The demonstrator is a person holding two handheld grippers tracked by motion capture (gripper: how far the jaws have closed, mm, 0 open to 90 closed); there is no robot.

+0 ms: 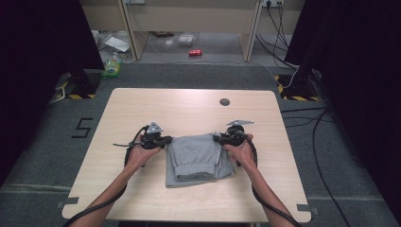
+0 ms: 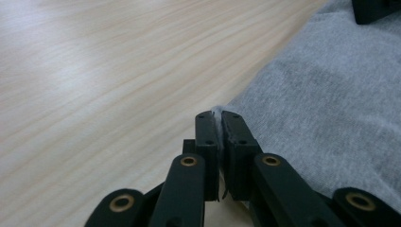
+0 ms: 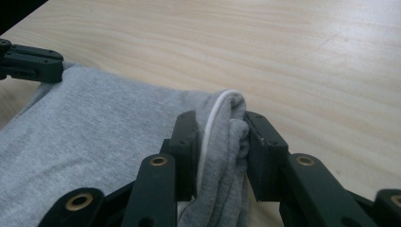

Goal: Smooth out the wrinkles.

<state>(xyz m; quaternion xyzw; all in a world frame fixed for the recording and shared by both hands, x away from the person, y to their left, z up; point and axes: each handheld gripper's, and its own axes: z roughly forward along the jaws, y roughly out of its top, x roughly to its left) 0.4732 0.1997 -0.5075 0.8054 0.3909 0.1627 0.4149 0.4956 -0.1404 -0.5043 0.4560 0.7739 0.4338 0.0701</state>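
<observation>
A folded grey garment (image 1: 198,158) with a white drawstring lies in the middle of the wooden table (image 1: 142,109). My left gripper (image 1: 163,141) is at the garment's far left corner, shut on a thin edge of the grey fabric (image 2: 321,104), which shows between its pads (image 2: 208,132). My right gripper (image 1: 221,138) is at the far right corner, shut on a thick bunch of folded fabric (image 3: 227,142) with the white cord (image 3: 215,118) running through it. Across the cloth, the left gripper's black tip (image 3: 30,61) appears in the right gripper view.
A small dark round spot (image 1: 224,101) lies on the table near the far edge. Beyond the table stand black stands (image 1: 82,80), floor cables (image 1: 302,120), a red can (image 1: 195,52) and a green bottle (image 1: 112,66).
</observation>
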